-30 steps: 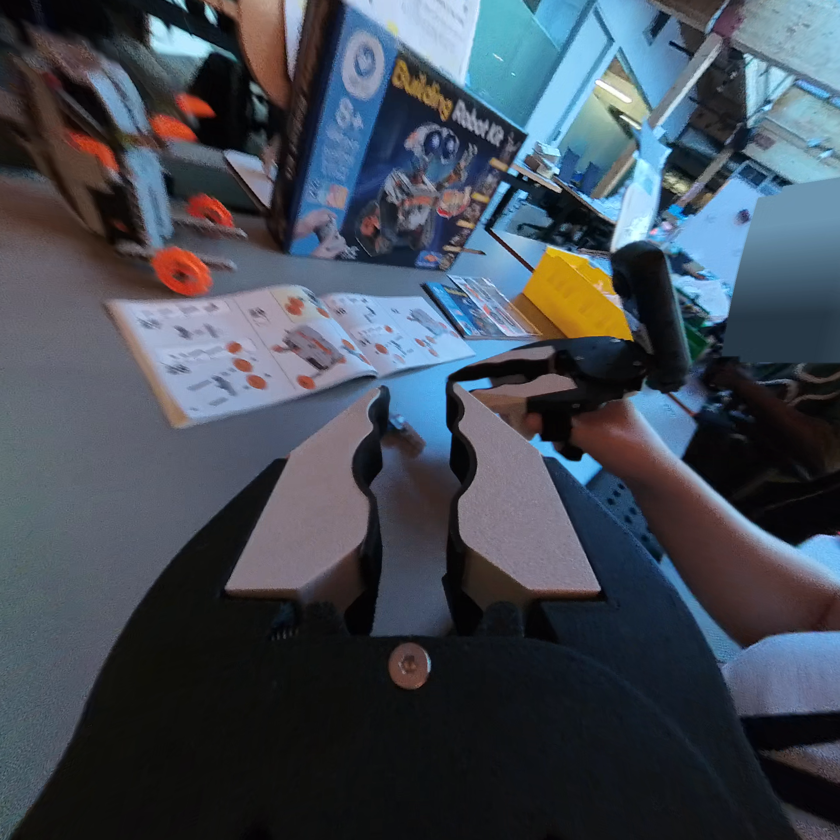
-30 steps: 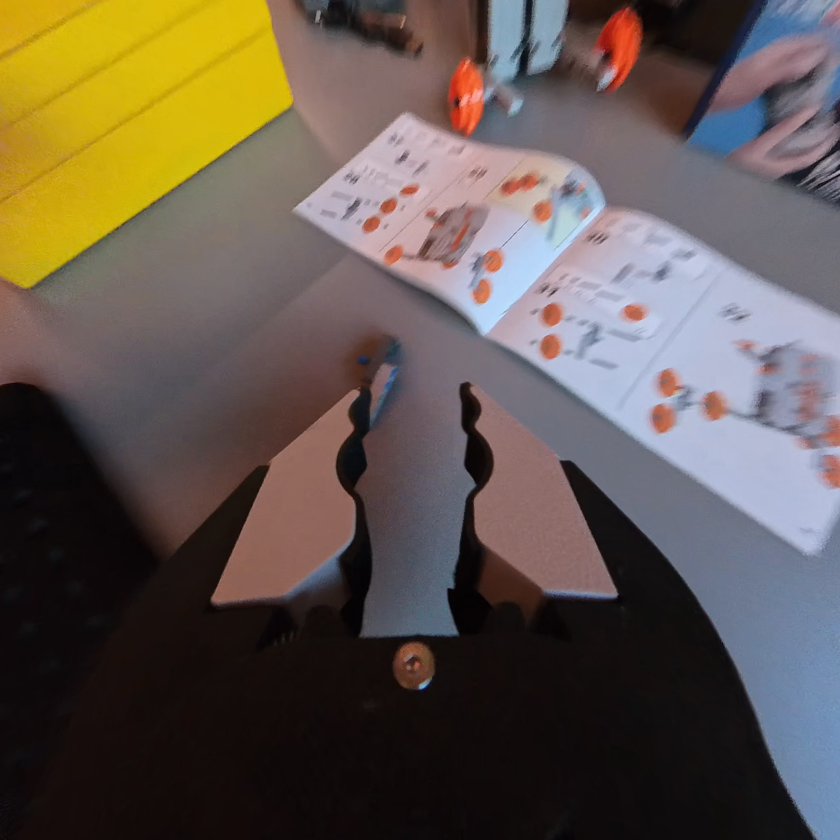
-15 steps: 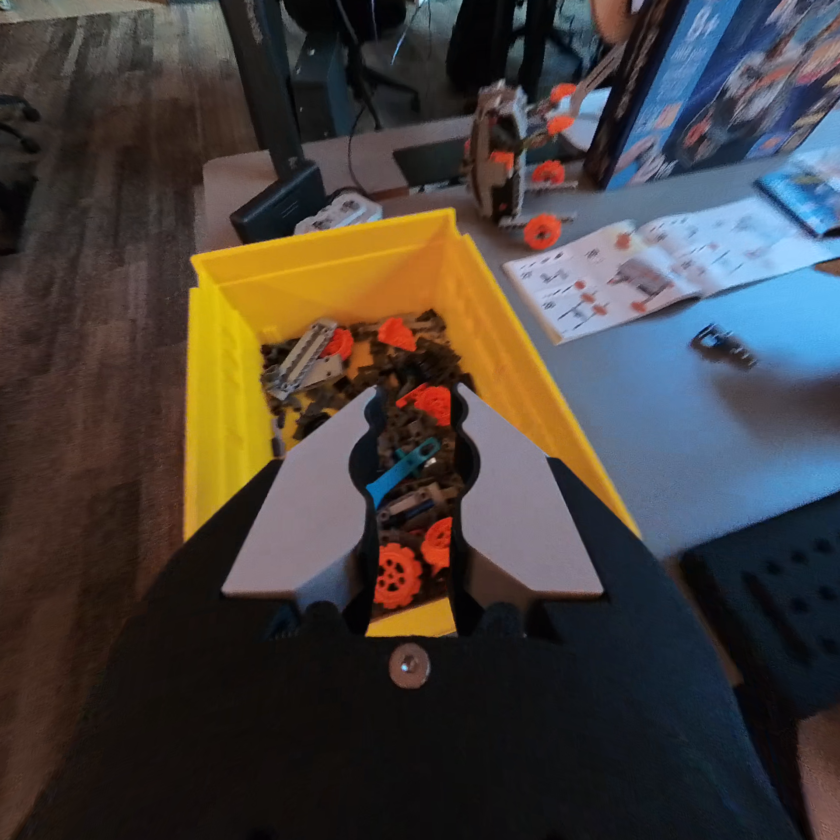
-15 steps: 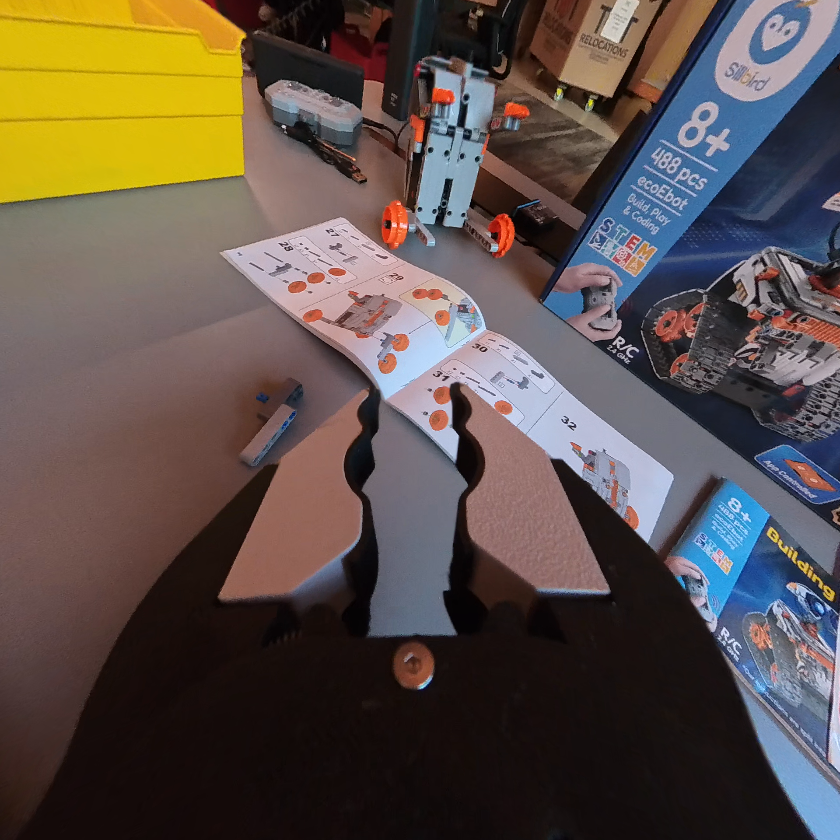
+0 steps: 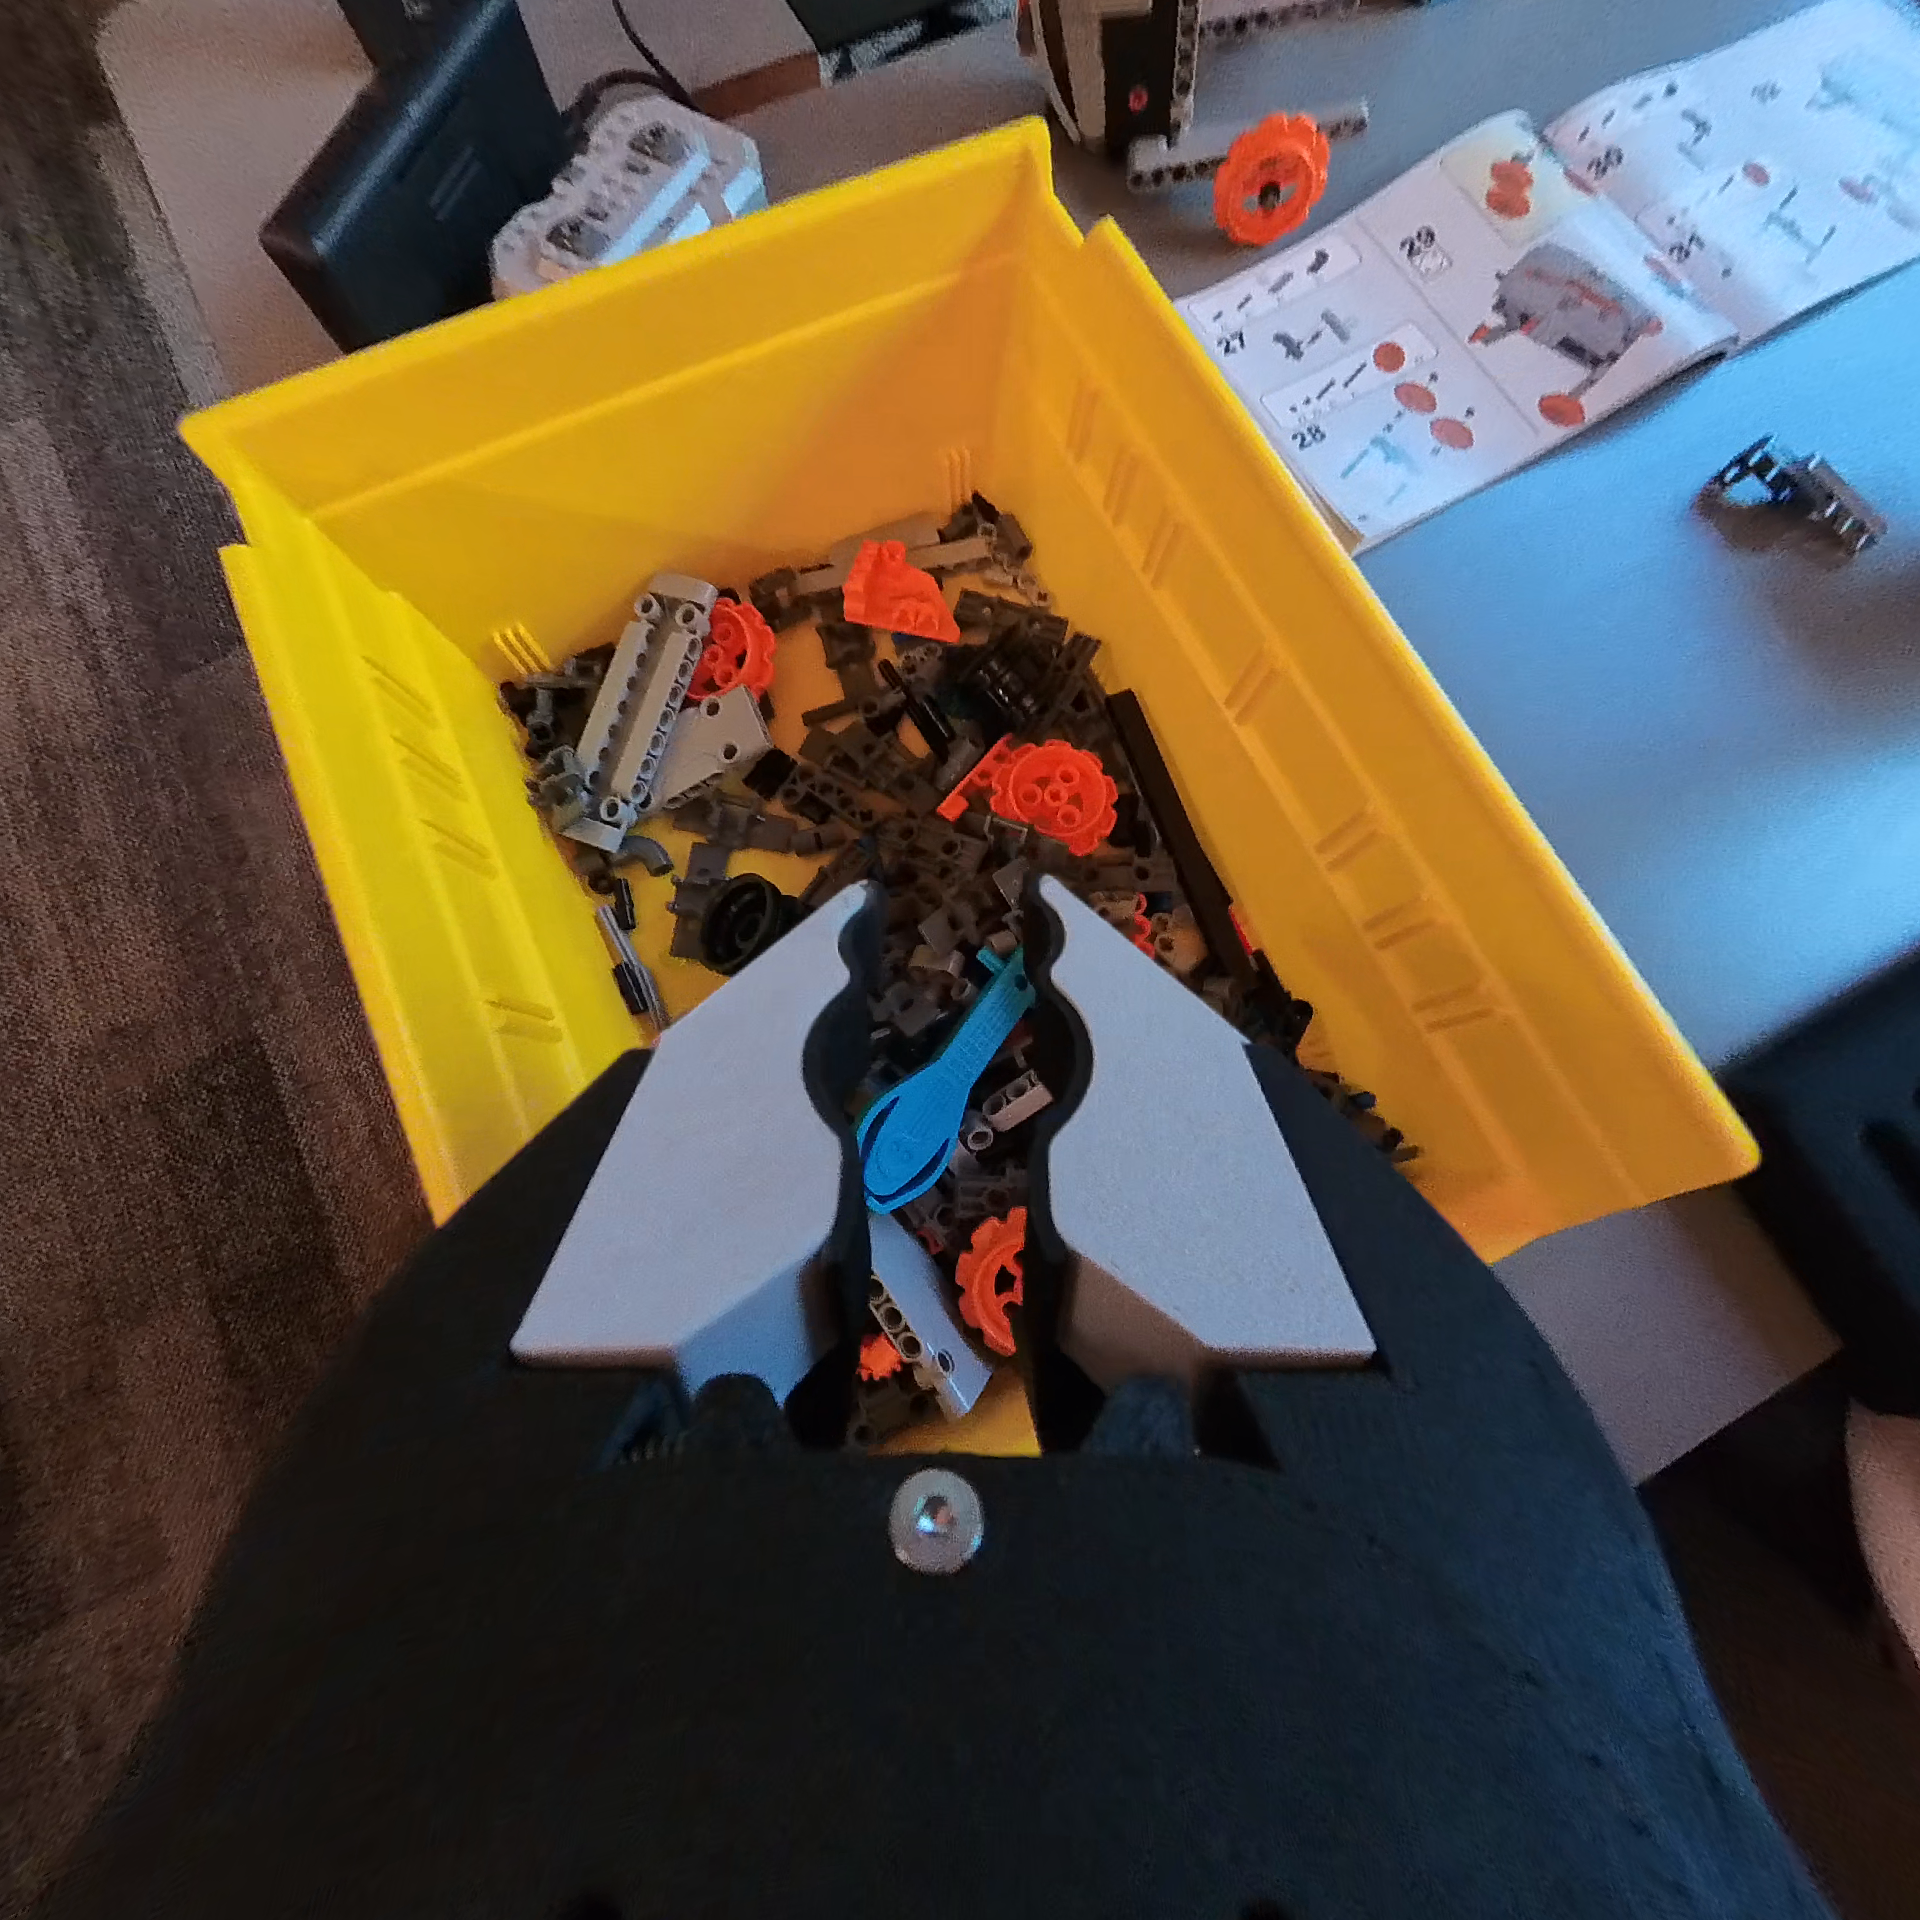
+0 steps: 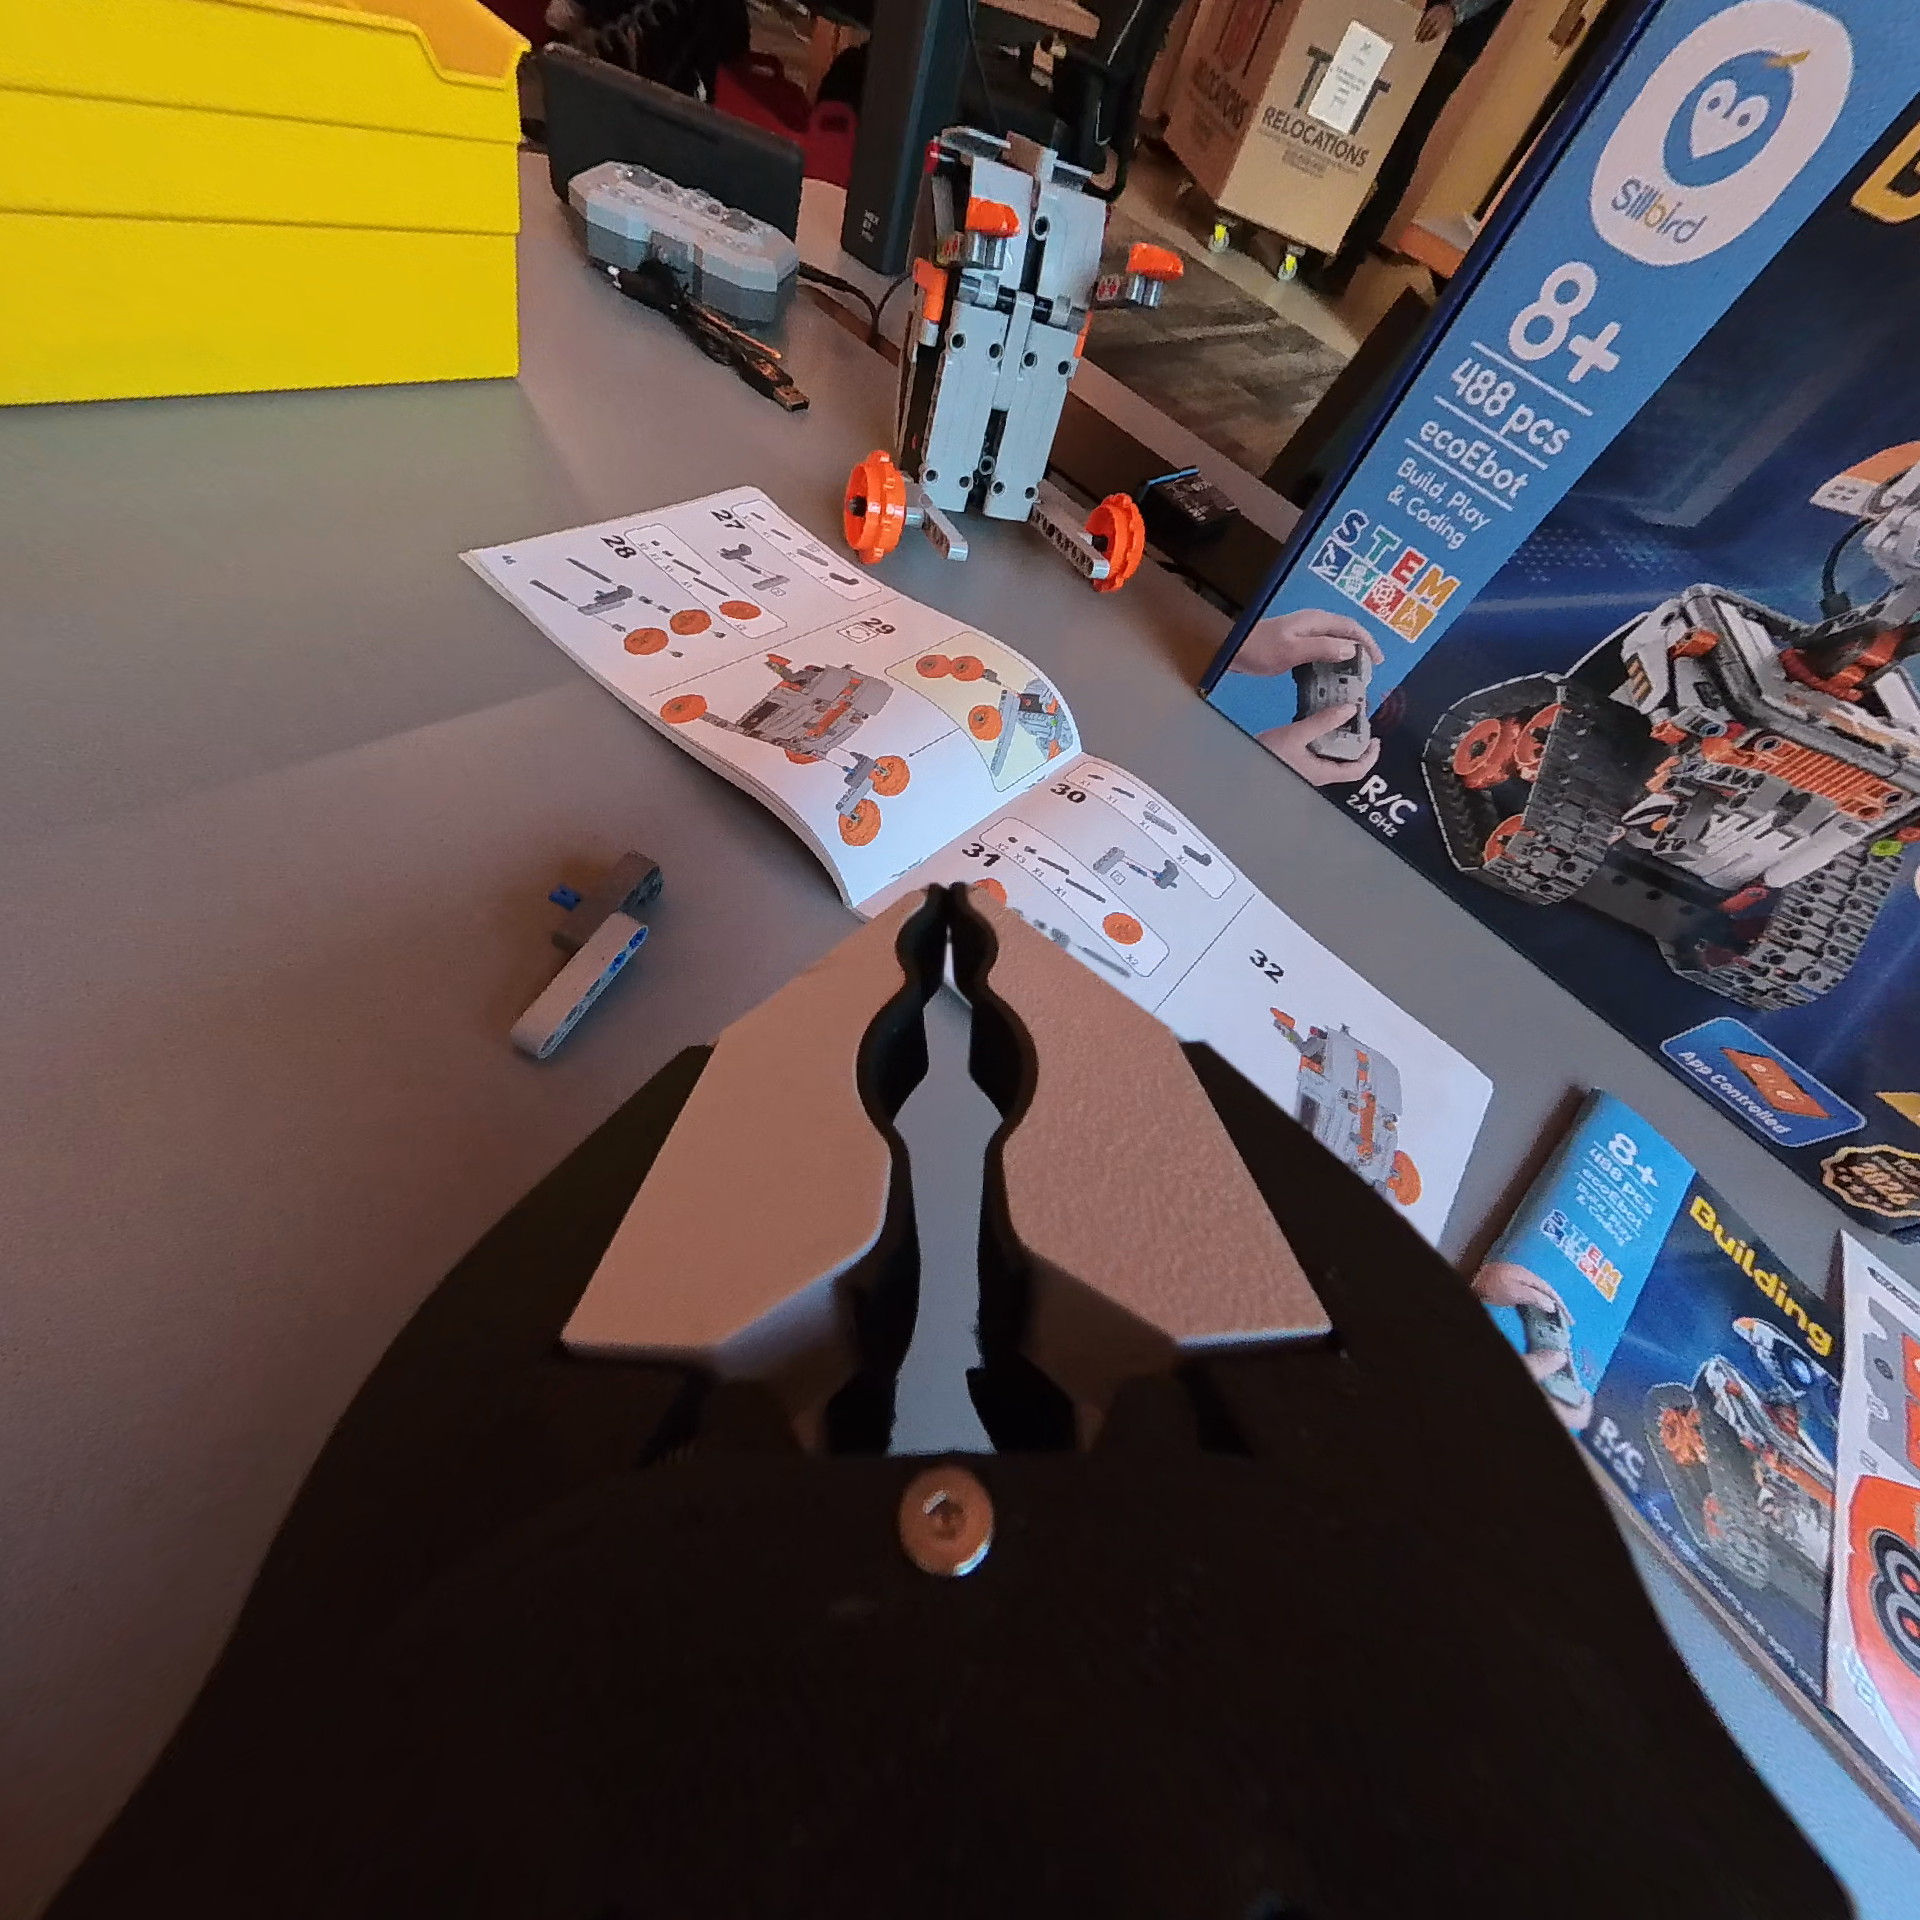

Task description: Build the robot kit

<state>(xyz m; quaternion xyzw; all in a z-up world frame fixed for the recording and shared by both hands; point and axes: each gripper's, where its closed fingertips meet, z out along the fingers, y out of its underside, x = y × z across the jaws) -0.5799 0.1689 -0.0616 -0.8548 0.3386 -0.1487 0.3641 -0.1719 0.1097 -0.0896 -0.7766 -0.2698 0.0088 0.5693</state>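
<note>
You're in a workshop or maker office: a grey bench [image 6: 260, 727] carries a yellow parts bin [image 5: 1299, 665], an open instruction booklet [image 6: 831, 717], a kit box [image 6: 1662, 520]; cardboard moving boxes [image 6: 1288, 135] stand behind.

Grey table [image 6: 260, 727] — yellow bin [image 5: 1299, 665], open booklet [image 6: 831, 717], small brick piece [image 6: 592, 961].

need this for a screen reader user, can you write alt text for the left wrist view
The open left gripper hovers over a yellow bin of loose black, grey and orange building-kit parts, with a blue paddle-shaped tool showing between its fingers. Beside the bin on the grey table lie an open instruction booklet and a small dark part.
</note>
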